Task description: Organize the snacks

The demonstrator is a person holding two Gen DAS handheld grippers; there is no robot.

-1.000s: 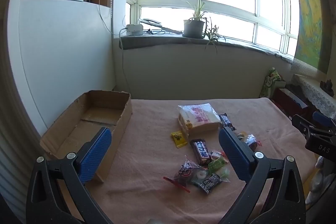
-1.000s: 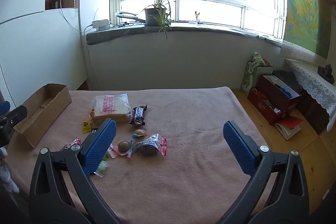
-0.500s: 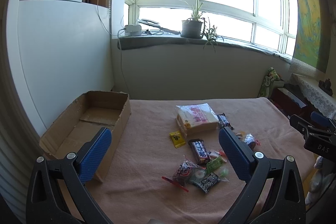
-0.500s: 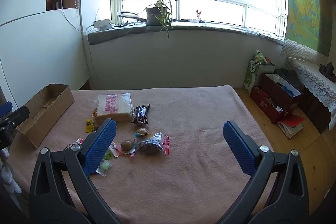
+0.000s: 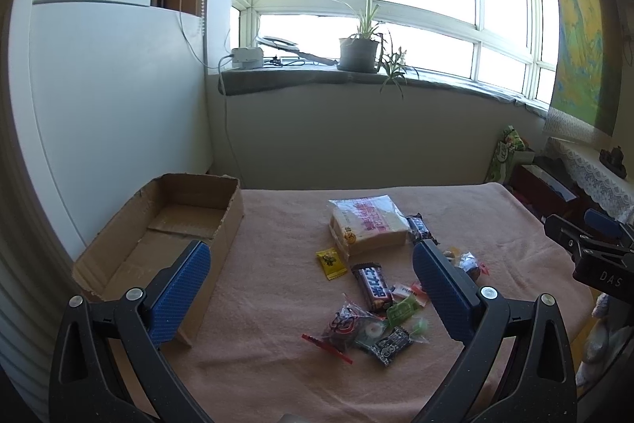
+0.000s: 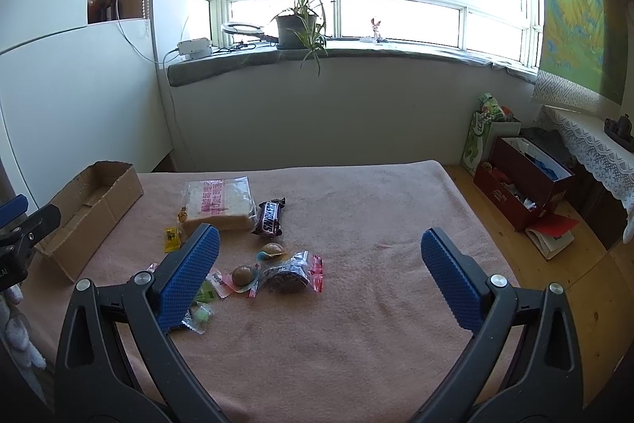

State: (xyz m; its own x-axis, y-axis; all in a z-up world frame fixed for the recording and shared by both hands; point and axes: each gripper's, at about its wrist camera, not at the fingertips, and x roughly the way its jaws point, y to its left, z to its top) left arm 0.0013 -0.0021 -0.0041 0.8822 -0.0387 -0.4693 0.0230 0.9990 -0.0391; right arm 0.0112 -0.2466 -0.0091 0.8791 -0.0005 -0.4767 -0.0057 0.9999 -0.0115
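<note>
The pink blanket (image 5: 277, 375) carries loose snacks (image 5: 372, 320) mid-surface, the empty box (image 5: 166, 224) at its left edge. Both your left gripper (image 5: 307, 288) and right gripper (image 6: 319, 272) gape wide, holding nothing. Crinkly wrappers may slip, or 2 overlapping packets lift together.

Right gripper (image 6: 319, 256) gapes empty above the blanket (image 6: 356, 324); snacks (image 6: 257, 248) lie centre-left, cardboard box (image 6: 95, 201) at far left.
</note>
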